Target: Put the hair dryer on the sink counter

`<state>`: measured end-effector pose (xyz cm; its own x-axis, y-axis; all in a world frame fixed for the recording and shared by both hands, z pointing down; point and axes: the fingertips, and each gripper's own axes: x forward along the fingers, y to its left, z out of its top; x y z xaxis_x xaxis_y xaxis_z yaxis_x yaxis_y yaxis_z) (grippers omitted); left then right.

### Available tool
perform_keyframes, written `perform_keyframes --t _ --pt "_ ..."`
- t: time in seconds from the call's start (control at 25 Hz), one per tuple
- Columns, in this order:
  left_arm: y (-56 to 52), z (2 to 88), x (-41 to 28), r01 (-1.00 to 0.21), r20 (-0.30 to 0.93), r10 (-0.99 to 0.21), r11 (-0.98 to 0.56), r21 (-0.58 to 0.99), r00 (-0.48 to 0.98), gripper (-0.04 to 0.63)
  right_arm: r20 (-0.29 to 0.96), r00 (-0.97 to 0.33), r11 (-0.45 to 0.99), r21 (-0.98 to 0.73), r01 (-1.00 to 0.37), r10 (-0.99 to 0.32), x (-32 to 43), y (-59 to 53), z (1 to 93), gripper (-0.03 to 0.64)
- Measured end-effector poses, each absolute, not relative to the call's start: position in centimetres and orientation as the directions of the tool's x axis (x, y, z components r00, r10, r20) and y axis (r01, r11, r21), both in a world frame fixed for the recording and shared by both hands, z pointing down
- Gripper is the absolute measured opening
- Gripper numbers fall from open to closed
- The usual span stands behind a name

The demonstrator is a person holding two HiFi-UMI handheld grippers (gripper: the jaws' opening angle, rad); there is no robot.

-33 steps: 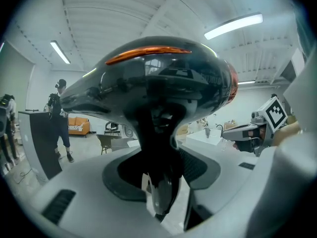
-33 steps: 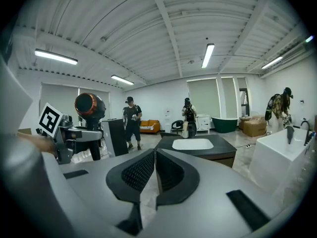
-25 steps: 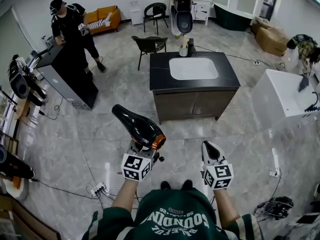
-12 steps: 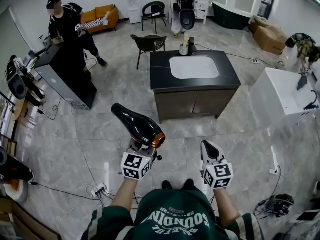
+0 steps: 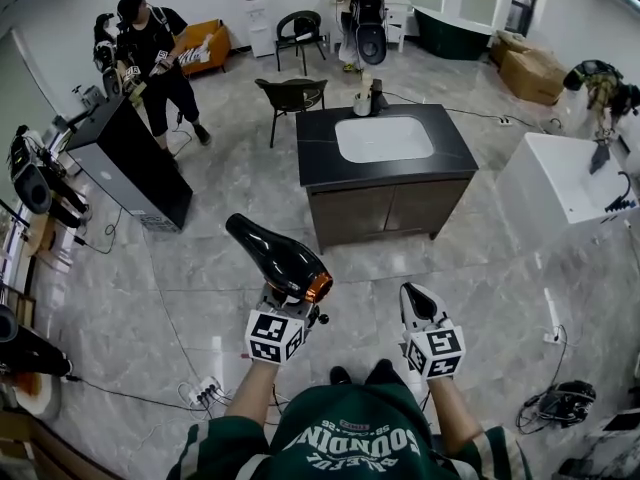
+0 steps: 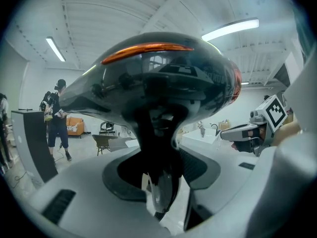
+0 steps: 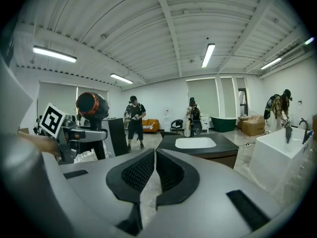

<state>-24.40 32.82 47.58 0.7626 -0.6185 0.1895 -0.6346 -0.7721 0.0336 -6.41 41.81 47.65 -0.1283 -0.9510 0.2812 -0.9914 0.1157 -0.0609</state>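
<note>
From the head view: grips a black hair dryer (image 5: 275, 256) by its handle in the left tool (image 5: 287, 306), over the floor (image 5: 230, 198), well apart from the table (image 5: 318, 164) ahead. Carries nothing in the right tool (image 5: 418, 298) alongside.

Left gripper view: clamps tight on the dryer's handle.

Right gripper view: pressed together, empty, facing the table's near edge.

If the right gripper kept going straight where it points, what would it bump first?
Probably the sink cabinet, at its dark front. The right gripper, jaws shut and empty, aims at it across open floor, though depth is hard to judge.
</note>
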Motion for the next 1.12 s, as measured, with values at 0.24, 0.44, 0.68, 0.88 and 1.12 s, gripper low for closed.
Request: perform_keyframes --t 0.24,0.44,0.68,0.88,1.12 --pt "32.9 47.5 -24.2 -0.622 0.189 -0.607 -0.783 0.027 0.772 0.198 0.278 -0.125 0.108 -0.073 -0.991 -0.953 -6.3 41.8 47.9 0.044" --pt "32.3 47.3 -24.5 -0.624 0.189 -0.61 -0.781 0.025 0.77 0.198 0.266 -0.131 0.116 -0.071 -0.991 -0.955 -6.6 40.9 47.5 0.044" --pt "30.0 47.8 -23.7 -0.626 0.199 -0.61 -0.78 0.021 0.767 0.198 0.263 -0.138 0.123 -0.075 -0.99 -0.955 -5.9 38.4 47.8 0.044" --pt "27.5 47.7 -22.4 -0.631 0.203 -0.616 -0.776 0.016 0.762 0.198 0.264 -0.149 0.131 -0.085 -0.988 -0.953 -4.4 35.8 48.1 0.044" --pt "22.6 48.6 -19.3 -0.652 0.218 -0.632 -0.758 0.029 0.744 0.198 0.277 -0.167 0.145 -0.098 -0.985 -0.946 -1.0 30.9 49.2 0.044"
